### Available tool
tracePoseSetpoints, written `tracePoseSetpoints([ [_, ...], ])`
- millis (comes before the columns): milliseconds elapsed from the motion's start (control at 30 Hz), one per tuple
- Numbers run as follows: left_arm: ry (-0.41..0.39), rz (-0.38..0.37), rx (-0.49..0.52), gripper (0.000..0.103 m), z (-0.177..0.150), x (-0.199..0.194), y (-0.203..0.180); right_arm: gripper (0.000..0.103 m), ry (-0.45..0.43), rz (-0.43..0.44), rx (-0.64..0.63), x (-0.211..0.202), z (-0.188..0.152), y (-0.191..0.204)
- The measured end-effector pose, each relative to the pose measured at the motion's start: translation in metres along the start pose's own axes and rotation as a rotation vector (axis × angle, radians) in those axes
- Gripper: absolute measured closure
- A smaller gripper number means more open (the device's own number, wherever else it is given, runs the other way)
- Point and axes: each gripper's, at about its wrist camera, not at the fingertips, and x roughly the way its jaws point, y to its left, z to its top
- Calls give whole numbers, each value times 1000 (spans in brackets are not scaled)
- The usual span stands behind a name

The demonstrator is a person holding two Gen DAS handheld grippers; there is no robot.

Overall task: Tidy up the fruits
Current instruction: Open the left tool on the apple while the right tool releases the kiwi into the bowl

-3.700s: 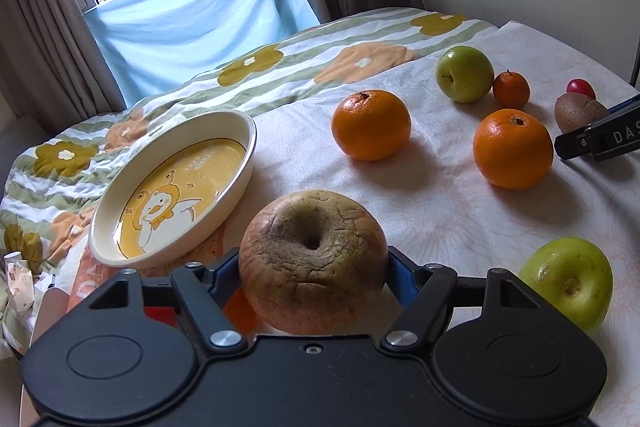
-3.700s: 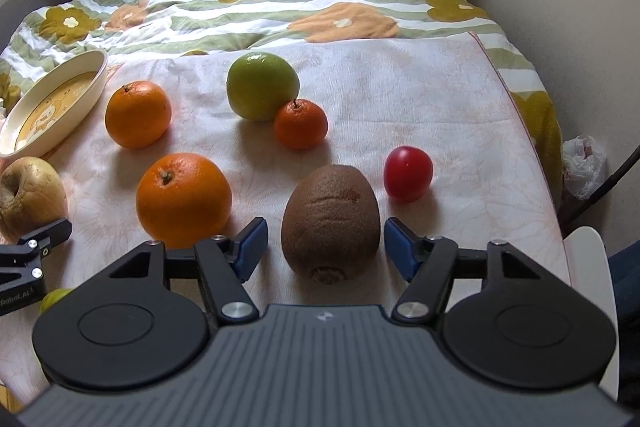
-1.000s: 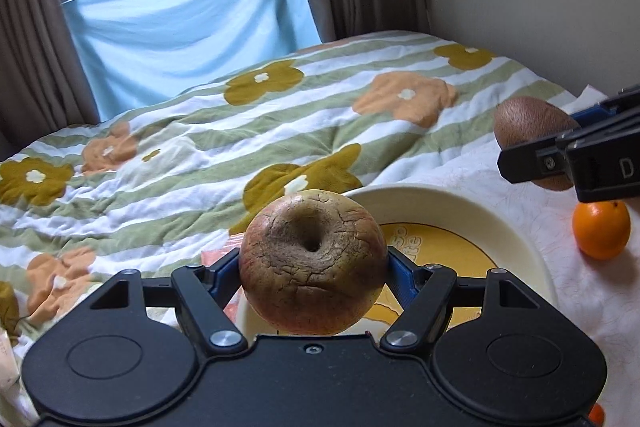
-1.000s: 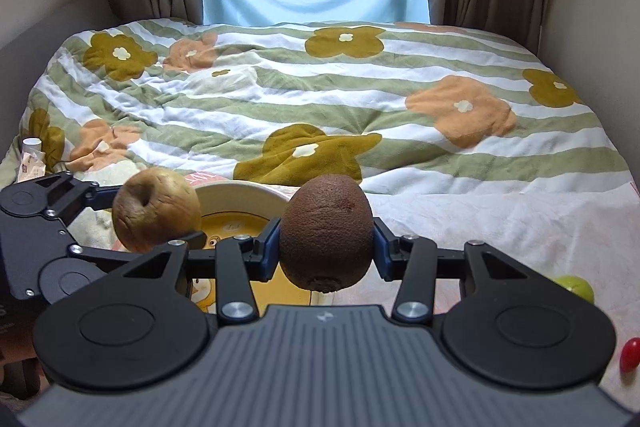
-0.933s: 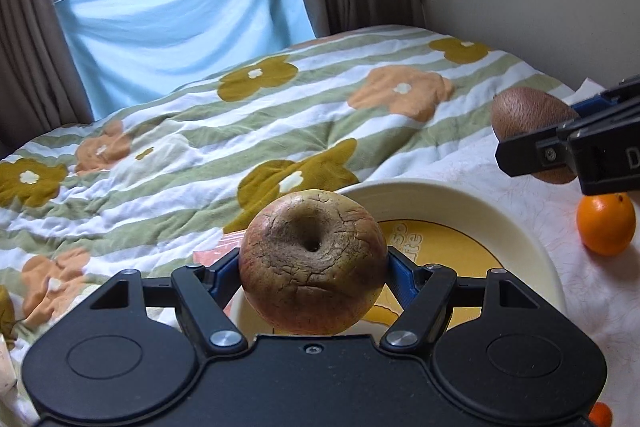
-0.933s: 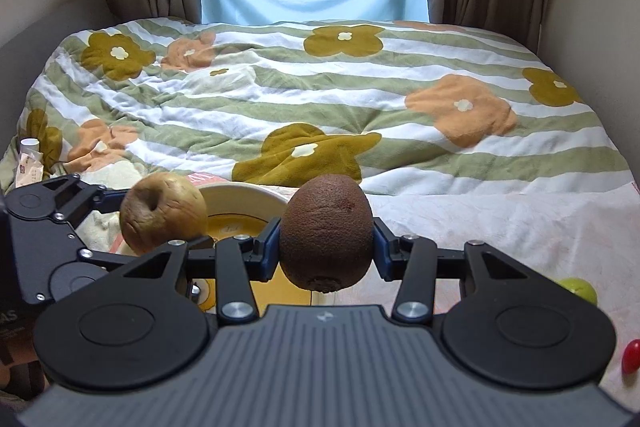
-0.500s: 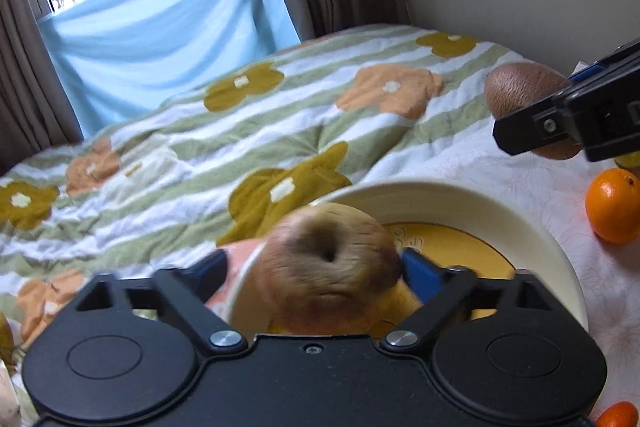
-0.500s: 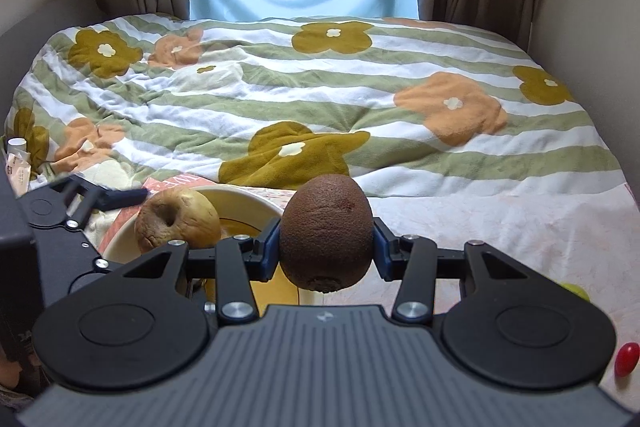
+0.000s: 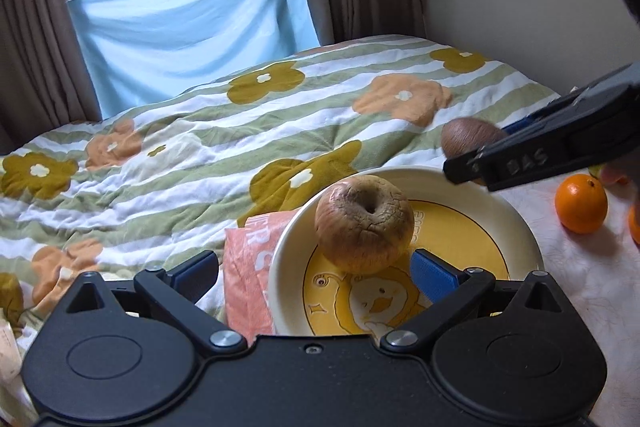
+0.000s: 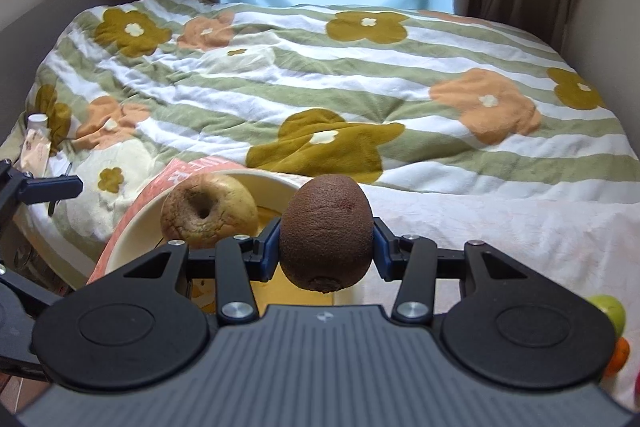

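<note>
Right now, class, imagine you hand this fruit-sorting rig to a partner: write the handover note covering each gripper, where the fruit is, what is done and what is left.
Left gripper: open, empty, just behind the wrinkled apple.
Right gripper: shut on the kiwi, held above the plate's edge.
Done: wrinkled apple sits in the plate.
Left: set the kiwi in the plate, then collect the fruit on the white cloth; an orange and a green apple are in view there.
</note>
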Motion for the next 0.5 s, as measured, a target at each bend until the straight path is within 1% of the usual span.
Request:
tracePoseSetpoints([
  [233,10,24,-37,0,-8,-5,4,42,25,26,-103,22,-13,16],
  [333,12,23,-53,0,-12,-9,6,42,28,23,-145,27,-17,23],
  [500,9,34,-50,0,-15,-12,6,42,43,25,-169,35,-22,26],
])
